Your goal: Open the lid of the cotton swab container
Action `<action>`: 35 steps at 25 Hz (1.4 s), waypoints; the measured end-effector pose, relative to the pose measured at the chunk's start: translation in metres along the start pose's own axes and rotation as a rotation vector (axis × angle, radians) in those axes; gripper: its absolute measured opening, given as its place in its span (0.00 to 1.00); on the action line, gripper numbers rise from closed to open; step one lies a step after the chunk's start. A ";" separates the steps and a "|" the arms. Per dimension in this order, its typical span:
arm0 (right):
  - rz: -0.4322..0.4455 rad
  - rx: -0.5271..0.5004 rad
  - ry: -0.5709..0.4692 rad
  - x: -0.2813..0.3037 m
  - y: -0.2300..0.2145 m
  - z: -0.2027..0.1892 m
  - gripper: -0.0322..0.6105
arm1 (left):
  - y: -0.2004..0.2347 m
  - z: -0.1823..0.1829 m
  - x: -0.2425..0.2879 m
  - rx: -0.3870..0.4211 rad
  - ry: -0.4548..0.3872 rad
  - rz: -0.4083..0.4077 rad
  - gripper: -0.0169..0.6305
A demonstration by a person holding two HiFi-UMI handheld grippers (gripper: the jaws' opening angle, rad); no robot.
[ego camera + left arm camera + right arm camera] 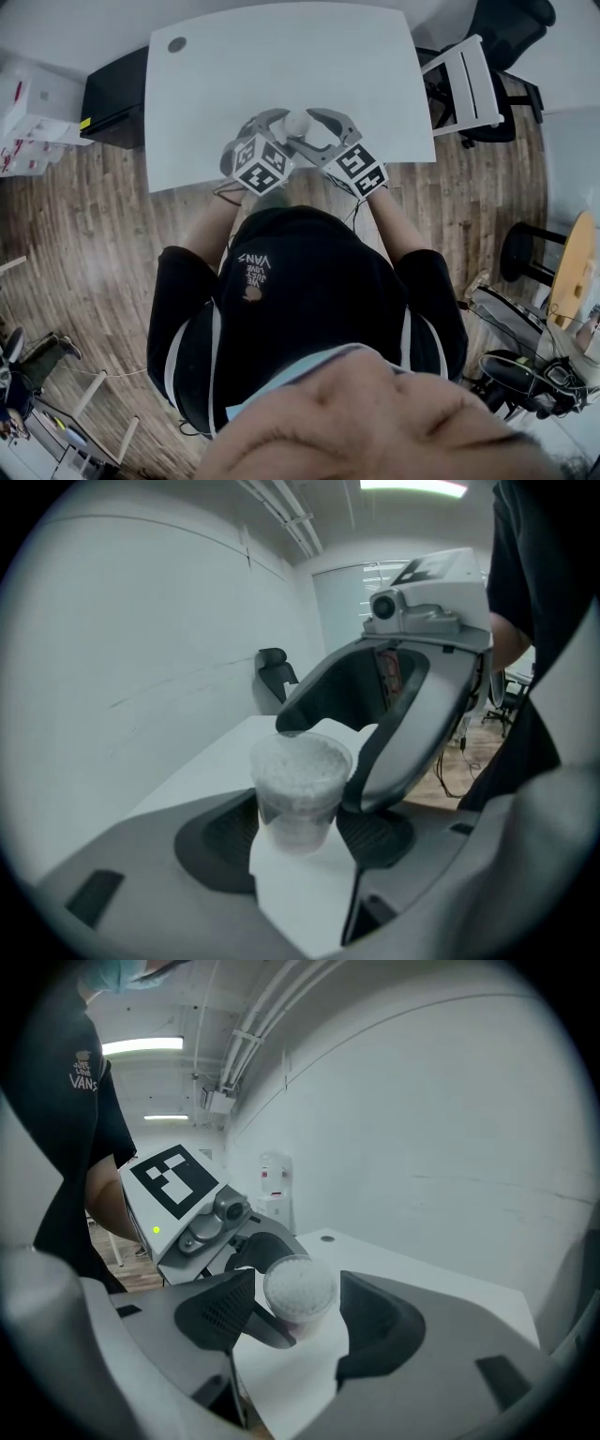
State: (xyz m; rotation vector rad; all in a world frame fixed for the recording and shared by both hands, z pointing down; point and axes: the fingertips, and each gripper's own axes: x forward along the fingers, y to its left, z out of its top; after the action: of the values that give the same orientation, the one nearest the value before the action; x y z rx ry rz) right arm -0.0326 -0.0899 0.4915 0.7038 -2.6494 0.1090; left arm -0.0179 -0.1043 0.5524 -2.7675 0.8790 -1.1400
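The cotton swab container [300, 780] is over the near edge of the white bench [281, 56], about midway along it, with both tools closed in around it. The left gripper [302, 829] has the clear body: its fingers [230, 832] sit against both sides of the tub, low down, and seem to be clamping it upright. The right gripper [298, 1321] comes in from the right and brackets the top. Its fingers [380, 1321] are spread wide, one on each side of the lid [298, 1288], with a sliver of gap, so nothing is pinched there. Through the clear top I see only the packed white swab heads, and I can't say whether the lid is seated or already loosened.

From here I'd judge the step is taking hold of the lid. The right fingers should close on the rim only, above the left pair. The left should hold firm without crushing the thin wall. Then pull straight up, or the swabs may spill.
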 end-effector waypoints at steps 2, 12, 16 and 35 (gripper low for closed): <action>0.006 0.017 0.001 0.000 -0.001 0.000 0.48 | 0.000 0.001 0.001 0.003 -0.003 -0.006 0.44; -0.026 0.040 0.038 0.003 -0.008 -0.009 0.48 | -0.003 -0.001 0.006 0.046 0.011 -0.009 0.44; -0.023 0.058 0.039 0.003 -0.008 -0.007 0.44 | -0.002 -0.001 0.005 0.026 0.002 -0.017 0.44; 0.071 0.268 -0.036 -0.001 -0.014 -0.002 0.43 | -0.003 0.002 0.000 -0.047 -0.066 -0.049 0.43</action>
State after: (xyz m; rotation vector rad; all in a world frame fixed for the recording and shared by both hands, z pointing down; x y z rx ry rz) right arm -0.0243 -0.1007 0.4919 0.6993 -2.7236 0.4827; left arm -0.0153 -0.1022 0.5513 -2.8611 0.8467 -1.0414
